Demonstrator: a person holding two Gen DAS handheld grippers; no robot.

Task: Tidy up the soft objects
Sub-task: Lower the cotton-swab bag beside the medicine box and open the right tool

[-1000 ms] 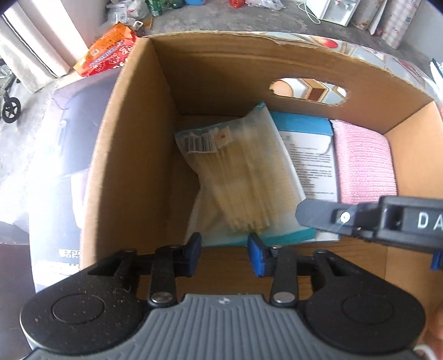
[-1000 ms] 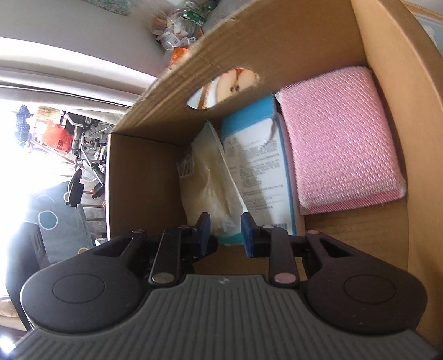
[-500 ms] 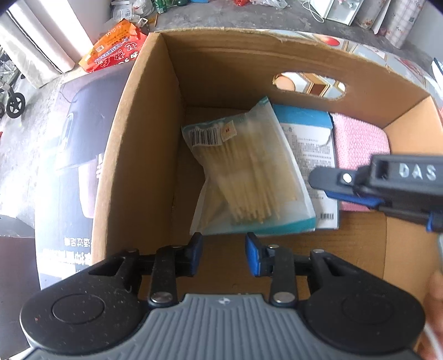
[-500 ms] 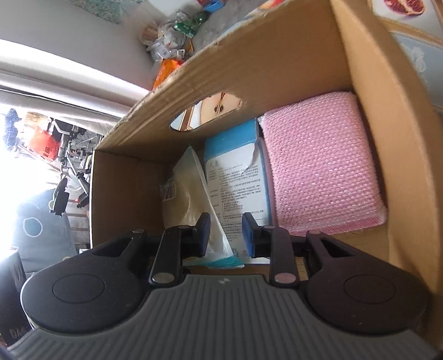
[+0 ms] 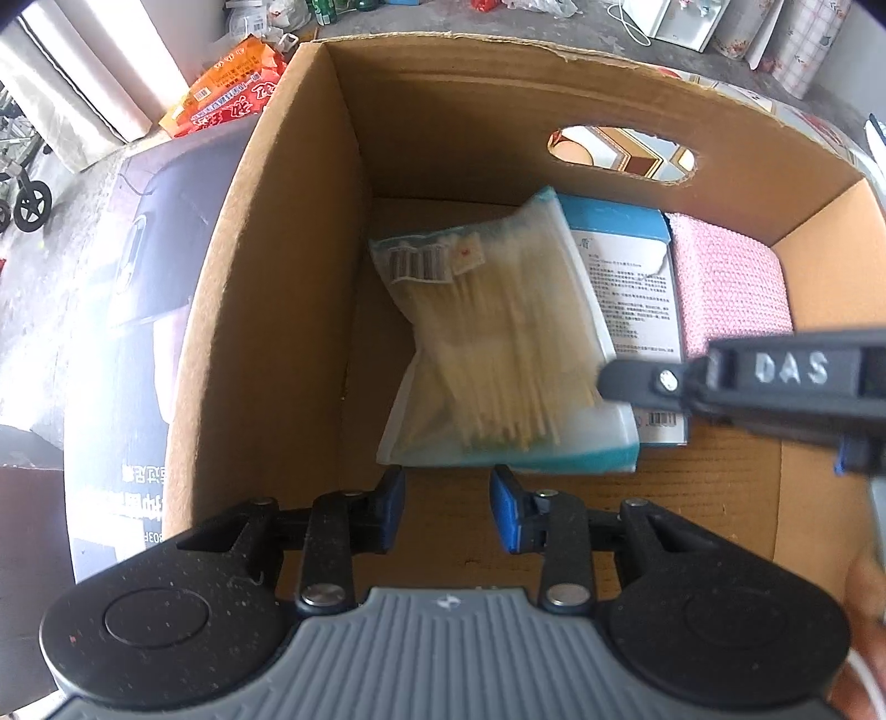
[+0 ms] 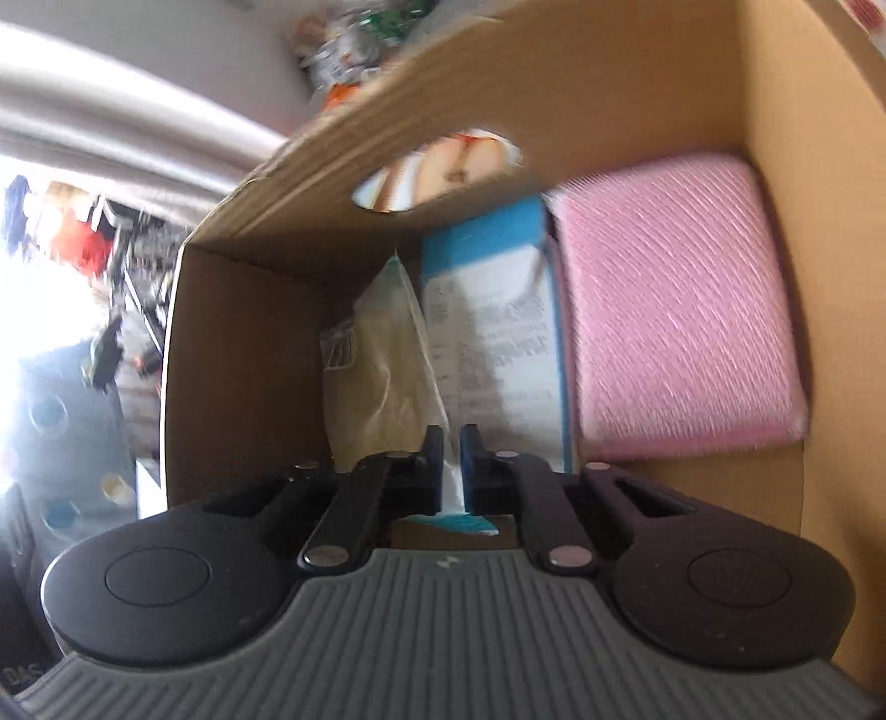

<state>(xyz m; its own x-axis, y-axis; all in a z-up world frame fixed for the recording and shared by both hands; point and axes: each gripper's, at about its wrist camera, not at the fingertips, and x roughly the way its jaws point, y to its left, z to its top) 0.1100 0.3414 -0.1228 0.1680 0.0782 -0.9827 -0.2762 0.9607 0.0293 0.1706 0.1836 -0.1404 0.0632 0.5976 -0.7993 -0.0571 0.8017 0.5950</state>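
A: Cardboard box [image 5: 310, 232] under both my tongs, pointing down. State?

B: My left tongs [image 5: 447, 509] hang part open, empty, above the floor near the bag [image 5: 498, 343]. My right tongs [image 6: 452, 468] just snapped closed, pinching the bag's edge.

A: Hidden bits?

B: Right view is blurred; bag overlaps the blue pack [image 5: 626, 277]; pink cloth [image 5: 731, 277] is half covered. Only "DAS" reads; pack print is too small.

a grey concrete floor [image 5: 83, 310] runs round the scene, hard daylight flaring at the left. an orange printed bag [image 5: 227, 91] lies on it, with a black wheel [image 5: 30, 207] beyond, white appliances [image 5: 678, 22] and patterned rolls [image 5: 797, 44] far right.
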